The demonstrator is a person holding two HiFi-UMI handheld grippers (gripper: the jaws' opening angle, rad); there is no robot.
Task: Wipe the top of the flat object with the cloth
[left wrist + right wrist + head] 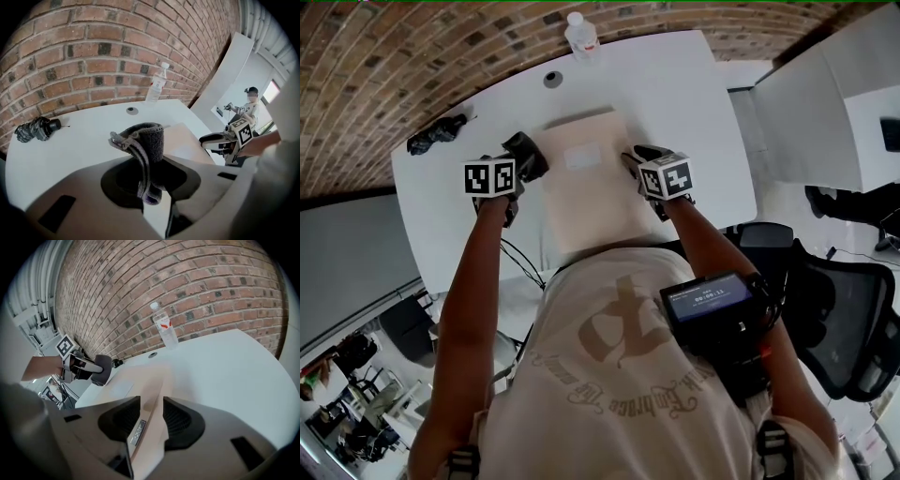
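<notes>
A flat beige box [586,187] with a pale label lies on the white table [694,94] in front of the person. My left gripper [528,159] hovers at the box's left edge, shut on a folded dark grey cloth [147,140] that sticks up out of its jaws [149,185]. My right gripper [636,159] is at the box's right edge. Its jaws [151,416] are closed on that edge of the box [140,385]. From the right gripper view the cloth [101,370] hangs just above the box's far side.
A clear water bottle [581,37] stands at the table's far edge near the brick wall, with a round cable hole [553,80] beside it. A black bundle [436,134] lies at the far left corner. An office chair [844,309] stands to the right.
</notes>
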